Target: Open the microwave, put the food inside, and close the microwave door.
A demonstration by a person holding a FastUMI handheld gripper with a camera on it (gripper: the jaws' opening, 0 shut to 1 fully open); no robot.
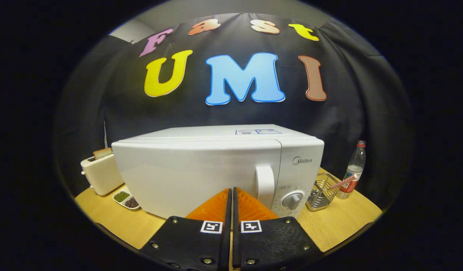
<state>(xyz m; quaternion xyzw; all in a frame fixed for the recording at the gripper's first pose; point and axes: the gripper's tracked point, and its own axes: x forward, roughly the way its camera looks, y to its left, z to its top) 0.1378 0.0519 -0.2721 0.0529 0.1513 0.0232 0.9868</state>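
A cream-coloured pop-up toaster [101,174] w/ a slice of browned bread [103,153] standing in its slot sits at the far left of the light wooden tabletop [340,218], just beside the microwave's left flank. In front of it, a small white two-section dish [126,199] holds green bits in one compartment & dark bits in the other. Centre: the boxy white microwave oven [201,169], door shut, its white vertical door handle [265,182] right of the door panel & a round grey-white control knob [292,200] below, on the panel at right. The gripper [231,197] points at the lower front of the door, just left of the handle; its two fingers are pressed together w/ nothing between them, tips close to the door, contact unclear. To the right of the microwave: a small silver wire basket [322,195], a red-and-white striped stick [343,182] leaning out of it, then a clear plastic bottle w/ red cap [355,169] standing upright just beyond.
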